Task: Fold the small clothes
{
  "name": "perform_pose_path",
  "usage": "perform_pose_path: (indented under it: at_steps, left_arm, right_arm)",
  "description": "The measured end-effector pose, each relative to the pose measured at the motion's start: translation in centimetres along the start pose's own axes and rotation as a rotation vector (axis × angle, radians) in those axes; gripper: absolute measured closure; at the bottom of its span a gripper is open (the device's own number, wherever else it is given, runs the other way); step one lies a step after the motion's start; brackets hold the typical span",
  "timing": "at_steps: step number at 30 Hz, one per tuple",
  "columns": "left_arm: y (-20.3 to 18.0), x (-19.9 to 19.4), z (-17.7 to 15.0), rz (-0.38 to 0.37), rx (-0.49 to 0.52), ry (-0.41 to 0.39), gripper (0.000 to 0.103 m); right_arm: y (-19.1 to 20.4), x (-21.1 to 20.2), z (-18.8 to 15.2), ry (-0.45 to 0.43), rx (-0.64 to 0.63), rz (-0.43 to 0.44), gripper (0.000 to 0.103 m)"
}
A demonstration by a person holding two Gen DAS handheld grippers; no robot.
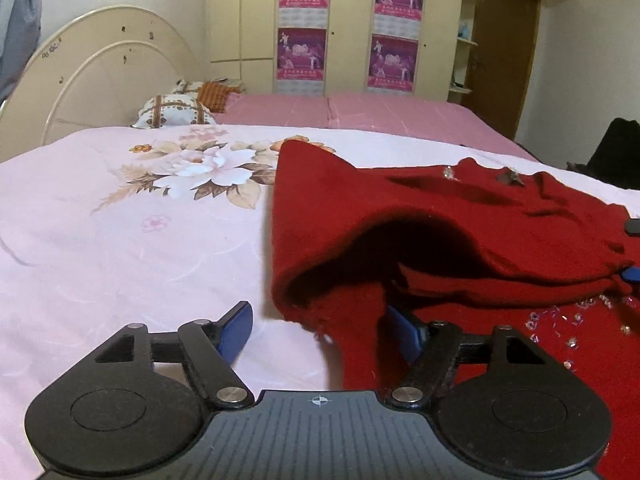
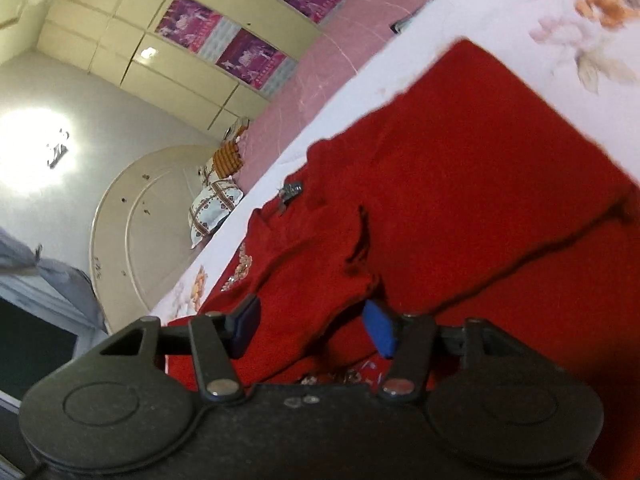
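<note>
Fuzzy matt knit sweater (image 1: pixel 460 216), smooth printed bedsheet (image 1: pixel 120 240)

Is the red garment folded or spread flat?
Partly folded: the red garment has one layer doubled over another, its fold edge raised off the bed.

Home bedroom: bed (image 1: pixel 120 216) with floral quilt, curved headboard (image 1: pixel 104 72), pillows (image 1: pixel 172 114), postered wardrobe (image 1: pixel 340 24).
</note>
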State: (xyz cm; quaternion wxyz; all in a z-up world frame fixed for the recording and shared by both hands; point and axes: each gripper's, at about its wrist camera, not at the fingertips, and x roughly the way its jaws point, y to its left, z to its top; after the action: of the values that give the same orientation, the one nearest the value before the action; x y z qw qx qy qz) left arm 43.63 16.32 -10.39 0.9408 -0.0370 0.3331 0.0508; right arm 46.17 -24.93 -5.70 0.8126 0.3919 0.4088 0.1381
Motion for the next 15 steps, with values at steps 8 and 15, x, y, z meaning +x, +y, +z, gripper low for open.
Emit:
perform_pose_path:
  at_steps: [8,15]
  left_arm:
    - [-0.5,-0.2,0.6,-0.026,0.007,-0.005,0.054]
    - [-1.8,-0.3,0.5,-0.055,0.088,-0.009,0.081]
  right_arm:
    - [1.4,0.9,1.2,-0.023,-0.203,-0.122,0.097]
    - [1.7,-5.7,2.3,-0.183,-0.43,-0.221,0.097]
